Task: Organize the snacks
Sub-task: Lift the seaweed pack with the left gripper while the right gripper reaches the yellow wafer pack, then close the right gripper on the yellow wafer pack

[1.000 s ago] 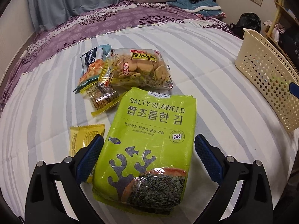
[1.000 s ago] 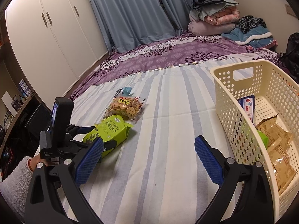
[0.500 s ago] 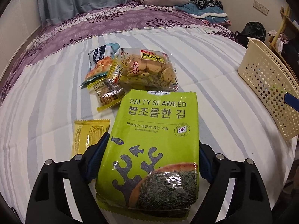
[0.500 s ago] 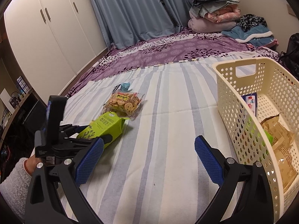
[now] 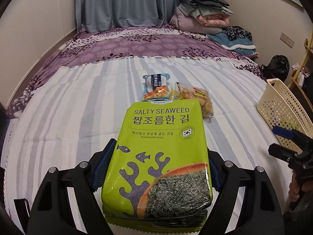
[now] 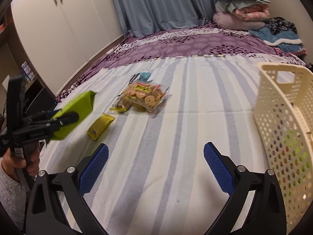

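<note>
left gripper (image 5: pixel 156 168) clamped across the lower half of the seaweed pack (image 5: pixel 159 152), which is lifted clear of the striped bed sheet (image 6: pixel 176 137). pack looks light, puffy, crinkly film; contents likely brittle, so side grip on the edges suits, gentle squeeze. right gripper (image 6: pixel 155 168) spread wide, empty. basket (image 6: pixel 281 129) to the right, well apart.

Probably a home bedroom: bed (image 6: pixel 176 101), wardrobe (image 6: pixel 64 19), curtains (image 5: pixel 119 4).
</note>
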A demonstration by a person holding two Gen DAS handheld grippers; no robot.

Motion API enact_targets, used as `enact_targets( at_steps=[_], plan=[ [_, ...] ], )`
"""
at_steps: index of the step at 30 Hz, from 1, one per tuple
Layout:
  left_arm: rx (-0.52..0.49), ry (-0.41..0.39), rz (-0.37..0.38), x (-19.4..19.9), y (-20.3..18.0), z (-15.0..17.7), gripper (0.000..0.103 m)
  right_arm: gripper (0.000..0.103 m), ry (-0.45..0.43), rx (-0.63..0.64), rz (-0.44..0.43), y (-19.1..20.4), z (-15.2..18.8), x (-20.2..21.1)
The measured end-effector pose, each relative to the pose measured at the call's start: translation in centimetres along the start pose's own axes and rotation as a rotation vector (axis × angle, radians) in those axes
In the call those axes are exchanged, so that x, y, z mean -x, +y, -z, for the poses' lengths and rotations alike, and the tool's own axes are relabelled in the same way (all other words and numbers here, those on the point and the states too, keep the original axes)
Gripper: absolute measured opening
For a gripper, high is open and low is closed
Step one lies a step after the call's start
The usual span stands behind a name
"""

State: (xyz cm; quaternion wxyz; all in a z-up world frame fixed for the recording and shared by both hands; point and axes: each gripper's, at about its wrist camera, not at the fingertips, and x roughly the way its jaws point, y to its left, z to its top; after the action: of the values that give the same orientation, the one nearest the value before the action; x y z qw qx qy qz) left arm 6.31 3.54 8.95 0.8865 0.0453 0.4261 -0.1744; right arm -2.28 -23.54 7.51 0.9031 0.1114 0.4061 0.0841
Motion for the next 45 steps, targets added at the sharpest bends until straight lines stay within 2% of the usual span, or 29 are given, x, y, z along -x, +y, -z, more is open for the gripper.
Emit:
enact_targets(
  at_steps=[4, 10, 14, 21, 27, 34, 40, 43, 45],
  plan=[
    [0.027, -0.03, -0.062, 1.2, 2.2, 0.1, 0.082, 0.097, 0.044, 0.052, -0.036, 2.1, -0.3, -2.1],
    [0.082, -0.034, -0.087, 1.8, 4.5, 1.0, 0.082, 0.097, 0.119, 0.153, -0.103, 5.9, -0.6, -5.9],
    [0.104, -0.035, -0.09, 2.0, 5.4, 1.6, 0.082, 0.097, 0.211, 0.136, -0.186, 8.0, -0.6, -9.0],
    [0.151, -0.05, -0.107, 3.0, 7.4, 2.6, 0.082, 0.097, 0.277, 0.119, -0.244, 11.3, -1.3, -13.4],
    [0.192, -0.06, -0.127, 3.8, 9.0, 3.3, 0.082, 0.098, 0.278, 0.127, -0.258, 13.6, -2.1, -15.9],
    [0.214, -0.066, -0.135, 4.3, 10.1, 3.9, 0.082, 0.096, 0.252, 0.195, -0.214, 15.5, -2.9, -17.6],
    [0.221, -0.065, -0.134, 4.2, 10.2, 4.2, 0.082, 0.073, 0.227, 0.325, -0.125, 17.0, -3.2, -18.2],
    [0.228, -0.063, -0.133, 4.0, 10.3, 4.3, 0.082, 0.058, 0.214, 0.375, -0.07, 17.2, -3.0, -18.1],
    [0.227, -0.063, -0.131, 3.9, 10.3, 4.3, 0.082, 0.052, 0.204, 0.399, -0.048, 17.1, -2.8, -17.9]
  ],
)
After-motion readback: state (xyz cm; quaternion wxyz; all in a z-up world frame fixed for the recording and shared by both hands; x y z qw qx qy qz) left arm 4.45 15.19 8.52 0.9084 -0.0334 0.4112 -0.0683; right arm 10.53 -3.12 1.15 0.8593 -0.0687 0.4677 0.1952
